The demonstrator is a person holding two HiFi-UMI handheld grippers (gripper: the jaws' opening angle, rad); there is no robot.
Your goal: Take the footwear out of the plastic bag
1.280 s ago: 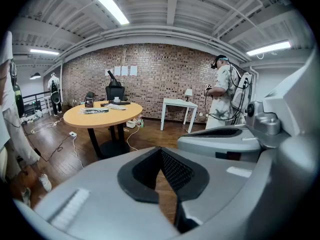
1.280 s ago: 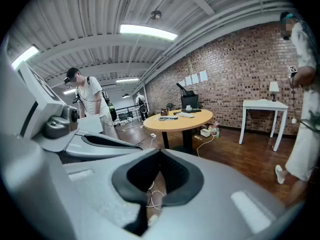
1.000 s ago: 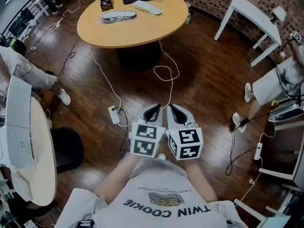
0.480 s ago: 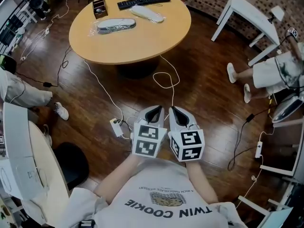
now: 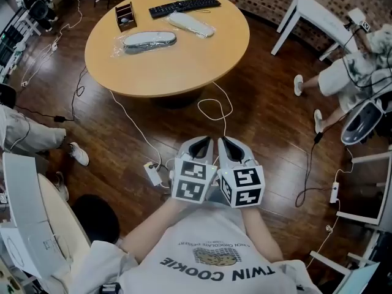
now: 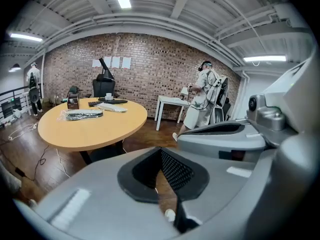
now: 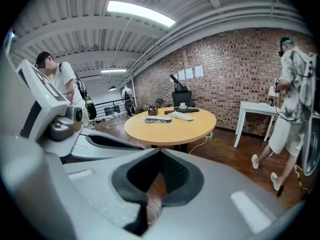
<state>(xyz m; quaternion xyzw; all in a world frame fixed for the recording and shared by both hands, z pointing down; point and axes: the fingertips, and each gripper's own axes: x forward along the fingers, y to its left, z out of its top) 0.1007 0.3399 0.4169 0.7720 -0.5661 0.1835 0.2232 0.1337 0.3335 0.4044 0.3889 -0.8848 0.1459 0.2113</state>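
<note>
Bag [image 5: 122, 46] holding footwear [image 5: 150, 39]: on table [image 5: 177, 66], far left part, long axis left-right. Left gripper [image 5: 197, 144], right gripper [image 5: 228, 144]: fingers clenched, empty, side by side over floor, well apart from table. Bag lies far-left of both; left gripper nearer.

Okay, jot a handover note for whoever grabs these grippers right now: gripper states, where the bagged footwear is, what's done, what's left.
Left gripper: shut, empty. Right gripper: shut, empty. Both are held side by side over the floor, short of the round table.
The footwear lies inside the plastic bag on that table, left side in the head view.
Done: nothing; the footwear is in the bag.
Left: approach the table, grip the bag, draw the footwear out.
</note>
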